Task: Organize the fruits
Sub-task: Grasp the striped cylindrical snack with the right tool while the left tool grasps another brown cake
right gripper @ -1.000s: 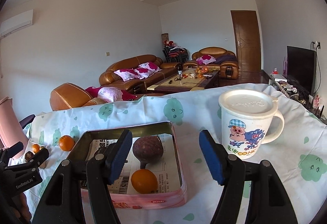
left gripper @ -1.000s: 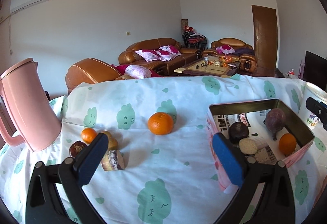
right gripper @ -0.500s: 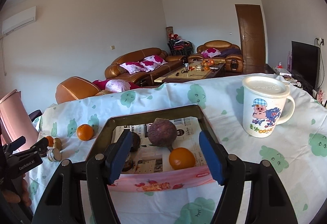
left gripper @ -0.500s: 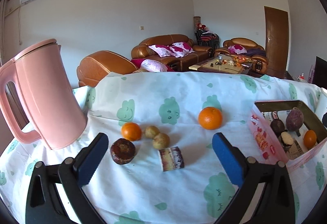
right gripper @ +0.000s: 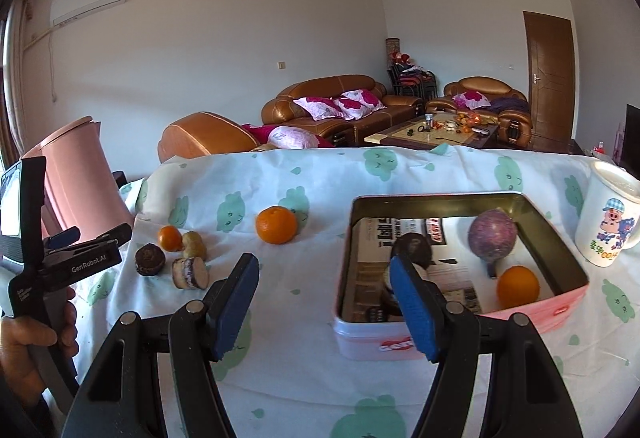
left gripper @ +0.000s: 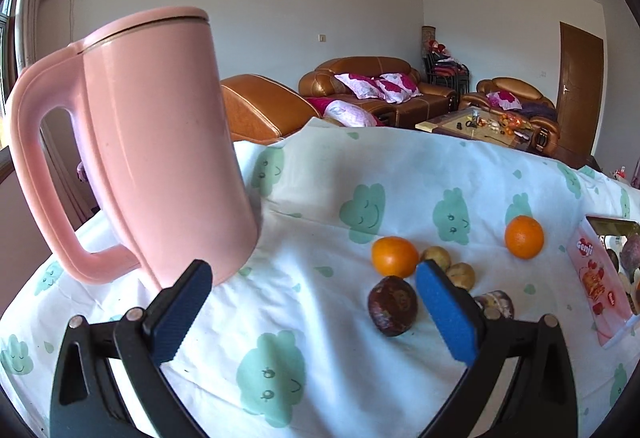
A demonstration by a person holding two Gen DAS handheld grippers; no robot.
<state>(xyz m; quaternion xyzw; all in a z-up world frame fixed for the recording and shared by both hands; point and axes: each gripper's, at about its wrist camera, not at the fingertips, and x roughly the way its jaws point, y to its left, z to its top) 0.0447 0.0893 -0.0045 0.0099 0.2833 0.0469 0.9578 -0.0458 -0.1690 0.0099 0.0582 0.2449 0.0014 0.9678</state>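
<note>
Oranges (right gripper: pixel 277 224): two out, one boxed.

Matt pink plastic jug (left gripper: pixel 160 158), soft printed cloth tablecloth (left gripper: pixel 360 166), shiny metal tin (right gripper: pixel 560 238) lined with newspaper (right gripper: pixel 452 262), glossy mug (right gripper: pixel 608 222)

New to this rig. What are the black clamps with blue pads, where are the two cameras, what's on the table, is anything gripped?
No robot arm here: a person holds a two-finger gripper in each hand, with a fisheye camera on each looking along its fingers.

The left gripper is open and empty, facing a pink kettle and loose fruit: a dark passion fruit, a small orange and a larger orange farther right.

The right gripper is also open and empty, facing a pink tin that already holds some fruit. A pig mug stands to its right. All sit on a cloud-print tablecloth.
</note>
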